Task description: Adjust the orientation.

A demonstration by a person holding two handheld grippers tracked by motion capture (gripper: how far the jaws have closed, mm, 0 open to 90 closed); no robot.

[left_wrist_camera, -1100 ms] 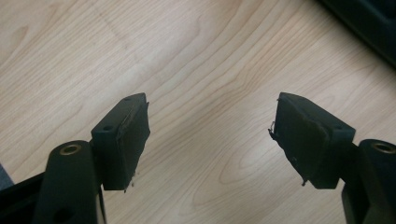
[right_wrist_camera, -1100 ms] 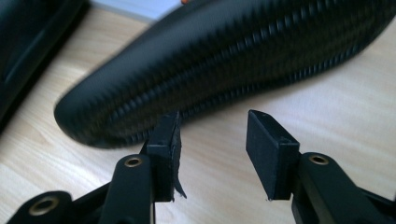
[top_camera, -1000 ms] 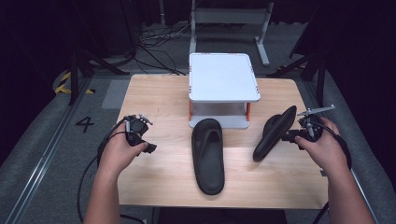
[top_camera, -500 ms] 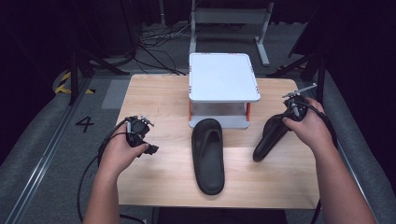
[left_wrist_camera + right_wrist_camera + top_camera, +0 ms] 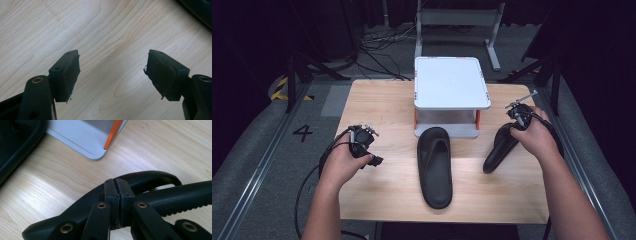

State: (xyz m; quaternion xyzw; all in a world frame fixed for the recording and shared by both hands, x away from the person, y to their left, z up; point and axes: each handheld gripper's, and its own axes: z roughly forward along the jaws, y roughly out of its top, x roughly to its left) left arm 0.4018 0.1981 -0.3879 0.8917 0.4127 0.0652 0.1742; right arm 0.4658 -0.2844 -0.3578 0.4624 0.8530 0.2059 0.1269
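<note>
In the high view, my right hand [image 5: 534, 137] covers my right gripper [image 5: 512, 131], so I cannot see its jaws there. In the right gripper view, the sandal [image 5: 150, 192] I hold runs off the right and bottom edges, and the second sandal [image 5: 17, 142] is cropped at upper left. My left gripper [image 5: 112, 72] view cuts a dark object [image 5: 200, 10] at upper right, too little to identify.

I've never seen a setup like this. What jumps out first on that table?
Two black sandals: one lies flat at the table's middle, the other is tipped up on its edge at the right, pinched by the right hand-held gripper. Behind them stands a small white two-tier rack, while the left hand-held gripper hangs open over bare wood.
</note>
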